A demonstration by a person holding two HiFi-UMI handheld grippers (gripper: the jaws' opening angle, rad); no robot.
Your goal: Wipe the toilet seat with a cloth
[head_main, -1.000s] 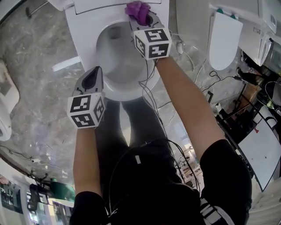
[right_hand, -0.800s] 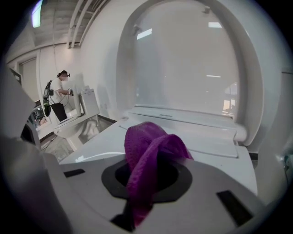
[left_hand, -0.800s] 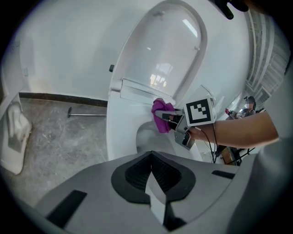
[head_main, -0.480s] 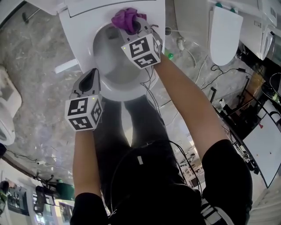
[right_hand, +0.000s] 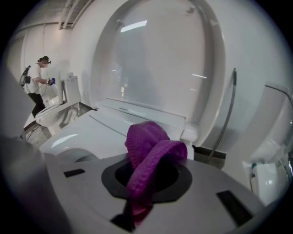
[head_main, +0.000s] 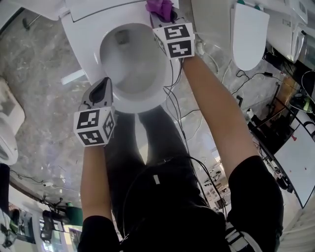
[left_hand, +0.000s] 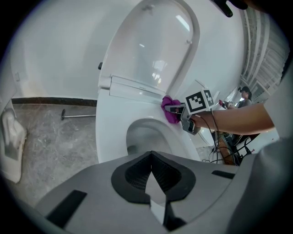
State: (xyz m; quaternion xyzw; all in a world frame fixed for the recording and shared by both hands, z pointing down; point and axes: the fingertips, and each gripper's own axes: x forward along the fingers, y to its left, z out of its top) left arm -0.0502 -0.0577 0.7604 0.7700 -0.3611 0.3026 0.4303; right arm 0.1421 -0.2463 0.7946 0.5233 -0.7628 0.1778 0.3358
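The right gripper (head_main: 164, 15) clamped a purple cloth (head_main: 158, 7) at the far right of the toilet seat (head_main: 87, 47); the left gripper (head_main: 103, 87), jaws together and empty, hovered at its near left.

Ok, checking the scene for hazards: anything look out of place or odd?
Nothing spilled or damaged. Only loose cables sprawl on the floor right of the toilet, and the cloth is bunched in the right gripper.
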